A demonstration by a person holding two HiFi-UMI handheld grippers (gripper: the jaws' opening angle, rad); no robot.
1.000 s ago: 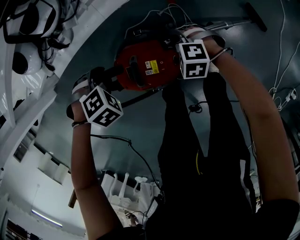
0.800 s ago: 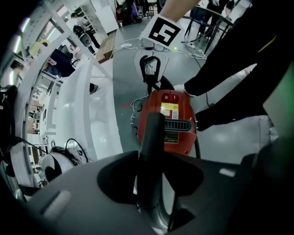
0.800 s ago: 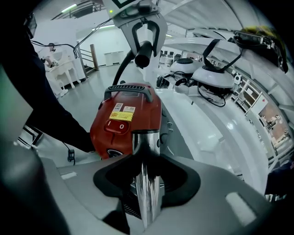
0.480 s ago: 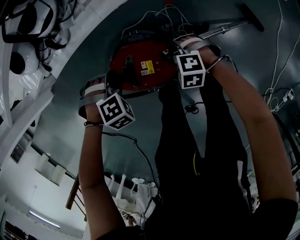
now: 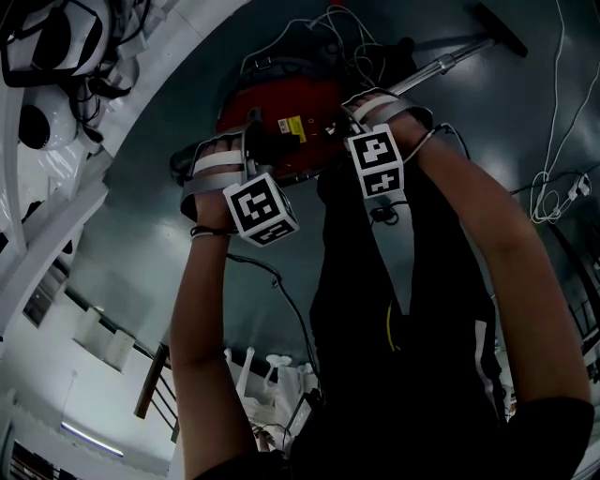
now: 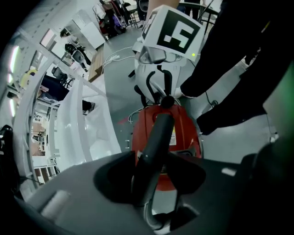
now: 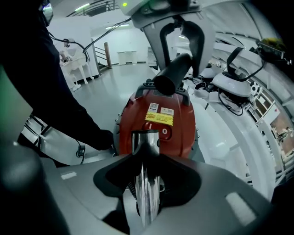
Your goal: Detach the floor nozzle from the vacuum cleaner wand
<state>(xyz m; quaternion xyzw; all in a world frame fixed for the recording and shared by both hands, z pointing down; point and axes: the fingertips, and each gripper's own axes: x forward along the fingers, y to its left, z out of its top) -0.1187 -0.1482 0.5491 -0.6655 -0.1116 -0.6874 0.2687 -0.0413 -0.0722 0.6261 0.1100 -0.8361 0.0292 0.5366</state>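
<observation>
A red canister vacuum [image 5: 281, 108] stands on the grey floor below me. Its chrome wand [image 5: 441, 64] runs up and right to the black floor nozzle [image 5: 499, 28], which sits on the wand's far end. My right gripper [image 5: 370, 105] is shut on the chrome wand [image 7: 146, 151], whose near end shows above the jaws. My left gripper [image 5: 244, 142] has the black hose handle [image 6: 156, 137] between its jaws, which are opening; the handle still sits centred in them. The handle's round end [image 7: 173, 75] points at the right gripper [image 6: 158, 89]. The two grippers stand close together over the vacuum [image 7: 158, 119].
A white curved structure [image 5: 56, 216] runs along the left. White cables [image 5: 553, 187] lie on the floor at the right, and more wires [image 5: 328, 28] trail behind the vacuum. The person's dark trousers [image 5: 403, 309] fill the middle. White equipment [image 7: 234, 82] stands beside the vacuum.
The left gripper has moved right and up in the head view, toward the vacuum and the right gripper, carrying the black handle. The right gripper has shifted slightly left with the wand.
</observation>
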